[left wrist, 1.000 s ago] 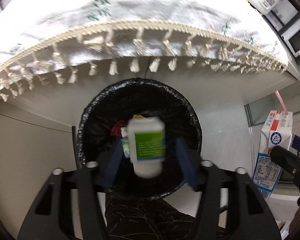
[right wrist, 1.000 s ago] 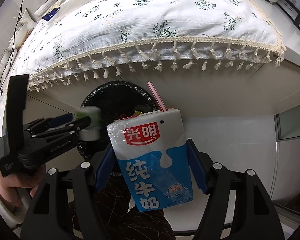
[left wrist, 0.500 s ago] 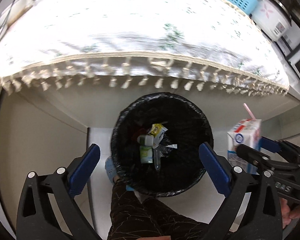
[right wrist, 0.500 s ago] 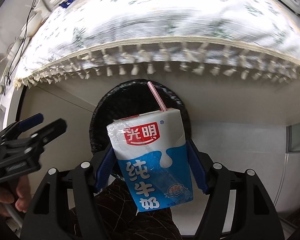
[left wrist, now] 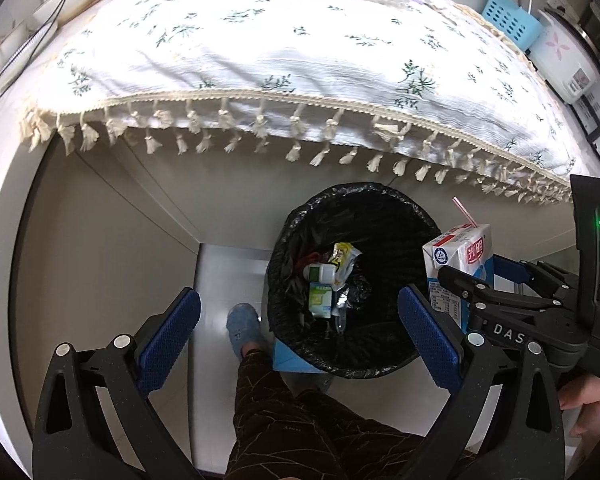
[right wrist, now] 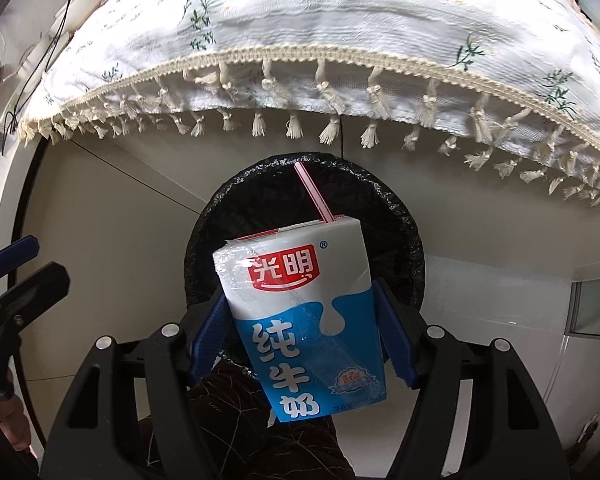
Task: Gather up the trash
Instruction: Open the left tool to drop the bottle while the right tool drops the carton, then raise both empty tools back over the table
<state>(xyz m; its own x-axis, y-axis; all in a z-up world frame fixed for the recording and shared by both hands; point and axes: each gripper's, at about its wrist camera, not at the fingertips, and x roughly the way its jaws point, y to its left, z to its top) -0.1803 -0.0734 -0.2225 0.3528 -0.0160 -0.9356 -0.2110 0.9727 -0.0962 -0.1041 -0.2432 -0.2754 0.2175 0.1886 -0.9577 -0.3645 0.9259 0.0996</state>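
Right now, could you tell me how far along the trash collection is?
Done: a white bottle, a green-labelled pack and wrappers lie in the bin, and the left gripper, its jaws just opened, is empty above it. In hand: the right gripper is shut on a milk carton over the bin. Left: dropping the carton. No other trash shows on the tablecloth.
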